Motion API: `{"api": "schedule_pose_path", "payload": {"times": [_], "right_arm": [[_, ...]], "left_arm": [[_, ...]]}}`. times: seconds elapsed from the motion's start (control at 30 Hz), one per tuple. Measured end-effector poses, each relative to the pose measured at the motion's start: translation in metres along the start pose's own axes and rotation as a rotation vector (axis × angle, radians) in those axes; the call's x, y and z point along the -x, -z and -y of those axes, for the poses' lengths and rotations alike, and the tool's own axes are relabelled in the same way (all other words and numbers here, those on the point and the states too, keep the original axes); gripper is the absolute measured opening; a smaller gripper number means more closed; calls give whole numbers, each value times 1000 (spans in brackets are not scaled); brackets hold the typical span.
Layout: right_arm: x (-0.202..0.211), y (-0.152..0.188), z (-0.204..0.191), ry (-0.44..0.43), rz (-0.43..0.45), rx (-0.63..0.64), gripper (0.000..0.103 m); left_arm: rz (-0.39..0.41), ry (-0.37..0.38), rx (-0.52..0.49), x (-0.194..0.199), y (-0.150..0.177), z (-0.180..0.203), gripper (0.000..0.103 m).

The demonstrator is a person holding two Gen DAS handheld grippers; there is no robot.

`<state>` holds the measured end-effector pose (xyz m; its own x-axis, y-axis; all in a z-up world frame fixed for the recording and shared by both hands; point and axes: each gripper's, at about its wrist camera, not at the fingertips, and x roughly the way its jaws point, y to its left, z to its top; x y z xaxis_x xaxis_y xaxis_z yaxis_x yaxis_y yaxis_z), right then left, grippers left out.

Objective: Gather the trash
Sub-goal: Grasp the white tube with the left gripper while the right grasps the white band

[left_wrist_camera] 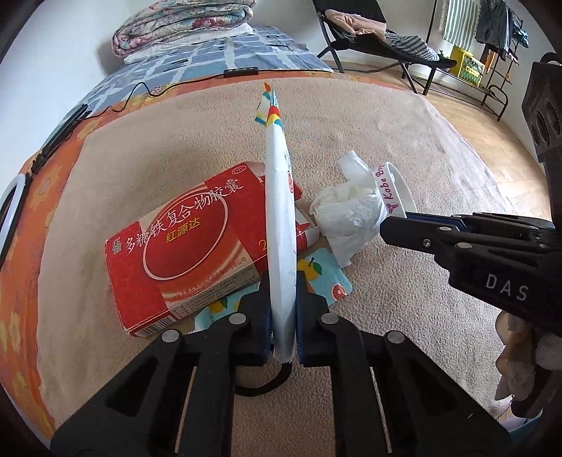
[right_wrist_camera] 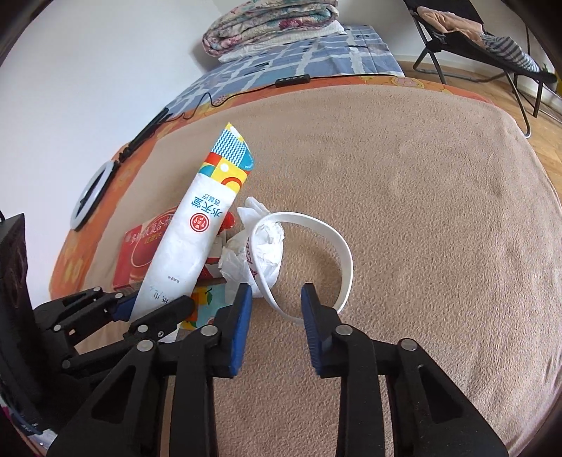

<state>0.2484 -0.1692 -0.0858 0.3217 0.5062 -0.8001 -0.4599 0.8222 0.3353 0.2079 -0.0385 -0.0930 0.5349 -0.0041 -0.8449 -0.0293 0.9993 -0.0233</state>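
Note:
My left gripper (left_wrist_camera: 282,298) is shut on a flattened white paper bag (left_wrist_camera: 279,225) with a colourful top, held edge-on above the tan blanket; the bag also shows in the right wrist view (right_wrist_camera: 191,242). Under it lie a red medicine box (left_wrist_camera: 182,242), a crumpled white tissue (left_wrist_camera: 346,211) and a fruit-print wrapper (left_wrist_camera: 326,277). My right gripper (right_wrist_camera: 276,302) is open, its jaws set around the near part of a white wristband (right_wrist_camera: 337,246) that lies against the tissue (right_wrist_camera: 261,253). From the left wrist view the right gripper (left_wrist_camera: 397,225) reaches in at the right.
The tan blanket (right_wrist_camera: 421,211) covers an orange mat. A ring light (right_wrist_camera: 93,191) and black cable lie at the left edge. A blue checked bed with folded quilts (right_wrist_camera: 270,24) is behind. A folding chair (left_wrist_camera: 368,31) and clothes rack stand at the right on the wooden floor.

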Motion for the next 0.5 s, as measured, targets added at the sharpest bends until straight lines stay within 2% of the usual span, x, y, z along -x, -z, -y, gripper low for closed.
{"api": "schedule_pose_path", "payload": {"times": [0.13, 0.5], "right_arm": [[2, 0, -2, 10, 10, 20, 7], [30, -3, -6, 16, 87, 32, 4]], "left_arm": [[6, 23, 20, 6, -1, -4, 7], [53, 77, 67, 39, -2, -15, 6]]}}
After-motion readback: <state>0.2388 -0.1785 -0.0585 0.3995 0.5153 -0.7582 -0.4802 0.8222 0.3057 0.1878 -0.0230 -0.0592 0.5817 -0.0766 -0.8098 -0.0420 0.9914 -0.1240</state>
